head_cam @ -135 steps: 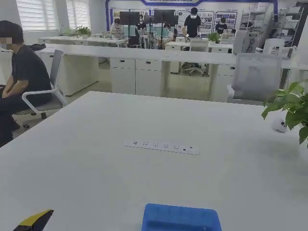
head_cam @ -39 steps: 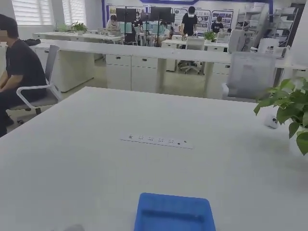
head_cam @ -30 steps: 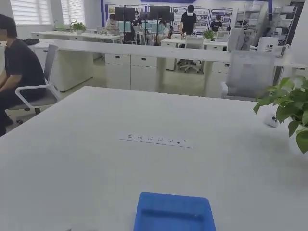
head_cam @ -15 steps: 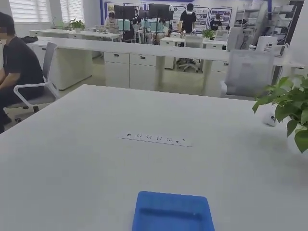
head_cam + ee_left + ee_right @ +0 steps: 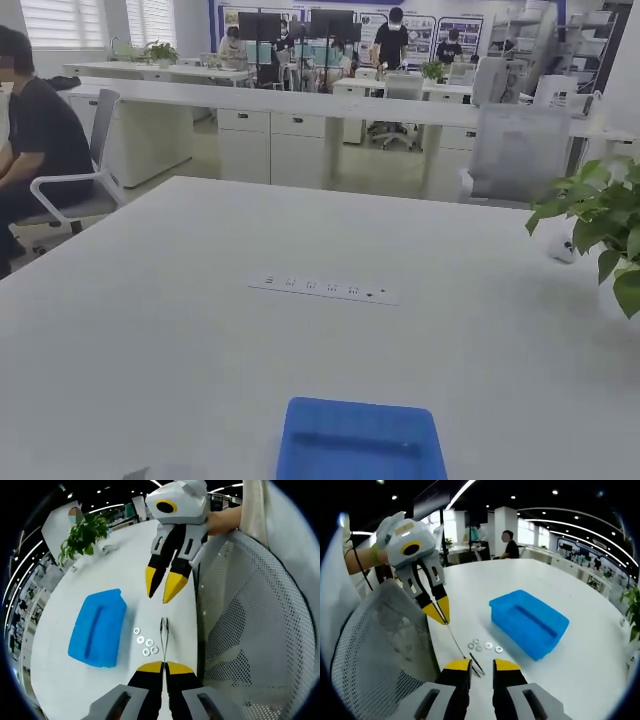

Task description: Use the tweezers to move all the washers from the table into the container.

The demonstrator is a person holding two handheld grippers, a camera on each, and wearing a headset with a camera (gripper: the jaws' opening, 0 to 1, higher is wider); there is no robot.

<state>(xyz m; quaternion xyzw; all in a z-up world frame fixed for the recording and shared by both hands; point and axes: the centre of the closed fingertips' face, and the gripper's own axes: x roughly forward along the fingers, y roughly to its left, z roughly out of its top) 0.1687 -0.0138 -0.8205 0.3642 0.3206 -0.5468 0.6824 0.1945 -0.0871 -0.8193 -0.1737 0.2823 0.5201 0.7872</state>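
Observation:
Several small metal washers (image 5: pixel 144 644) (image 5: pixel 483 645) lie in a cluster on the white table, just beside a blue rectangular container (image 5: pixel 97 627) (image 5: pixel 530 622) (image 5: pixel 360 440). My left gripper (image 5: pixel 164 666) (image 5: pixel 440 615) is shut on thin metal tweezers (image 5: pixel 164 635) (image 5: pixel 462 647), whose tips point down near the washers. The right gripper (image 5: pixel 481 666) (image 5: pixel 162 585) hovers opposite it, open, with nothing between its jaws. Both grippers are over the table's near edge, close to the washers.
A grey mesh chair back (image 5: pixel 250 630) (image 5: pixel 375 645) sits right beside the grippers at the table edge. A white power strip (image 5: pixel 325 289) lies mid-table beyond the container, and a green plant (image 5: pixel 600 220) stands at the right. People sit and stand at desks behind.
A yellow-and-black jaw tip seen at the head view's lower left 4.5 s ago has left that picture. The head camera shifted slightly; the container has not moved.

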